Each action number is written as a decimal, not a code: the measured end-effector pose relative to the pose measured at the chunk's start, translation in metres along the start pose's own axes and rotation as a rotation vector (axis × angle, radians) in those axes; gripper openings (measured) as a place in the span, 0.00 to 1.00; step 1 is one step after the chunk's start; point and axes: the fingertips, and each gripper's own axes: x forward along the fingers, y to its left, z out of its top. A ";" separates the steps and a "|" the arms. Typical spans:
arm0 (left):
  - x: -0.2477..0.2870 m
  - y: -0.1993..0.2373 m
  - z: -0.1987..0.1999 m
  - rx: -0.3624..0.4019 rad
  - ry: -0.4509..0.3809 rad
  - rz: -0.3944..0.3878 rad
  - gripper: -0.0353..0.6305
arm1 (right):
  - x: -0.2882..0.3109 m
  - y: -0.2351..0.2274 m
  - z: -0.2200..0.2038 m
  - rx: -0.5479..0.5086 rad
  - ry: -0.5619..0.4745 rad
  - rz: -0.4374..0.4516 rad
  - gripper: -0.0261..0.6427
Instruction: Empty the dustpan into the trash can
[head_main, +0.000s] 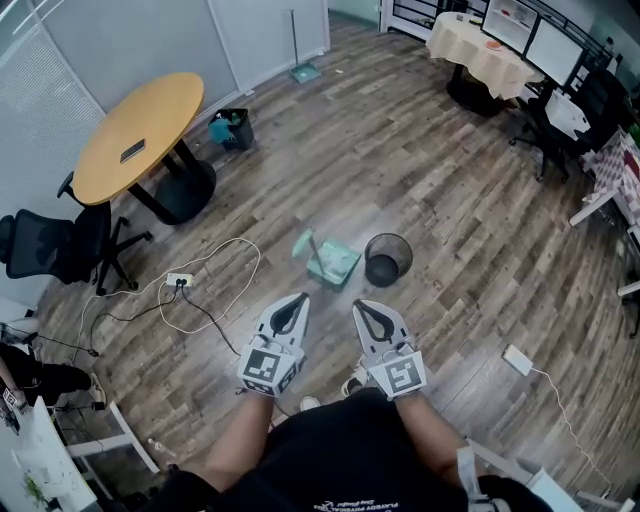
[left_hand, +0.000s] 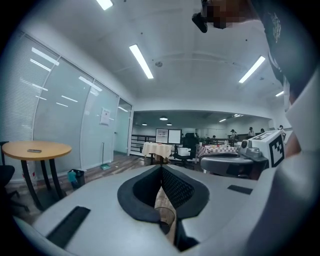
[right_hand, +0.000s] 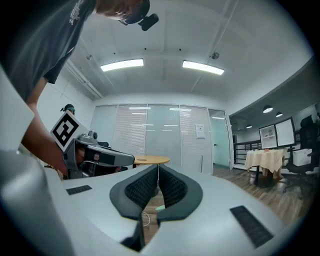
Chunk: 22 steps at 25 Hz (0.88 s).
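While the left gripper (head_main: 297, 300) and right gripper (head_main: 362, 306) show jaws pressed together, a pale green plastic dustpan (head_main: 331, 262) lies on the wooden floor (head_main: 430, 180). Just beside it stands a black mesh trash can (head_main: 388, 260).

Green dustpan (head_main: 330, 262) beside black trash can (head_main: 384, 272)
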 end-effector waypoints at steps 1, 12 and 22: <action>0.010 0.002 0.000 0.000 0.008 0.007 0.09 | 0.004 -0.010 -0.002 0.008 0.001 0.005 0.08; 0.088 0.015 0.010 0.025 0.035 0.066 0.09 | 0.042 -0.088 -0.009 -0.003 -0.023 0.050 0.08; 0.132 0.059 0.001 0.018 0.055 0.016 0.09 | 0.095 -0.116 -0.022 0.096 0.006 -0.021 0.08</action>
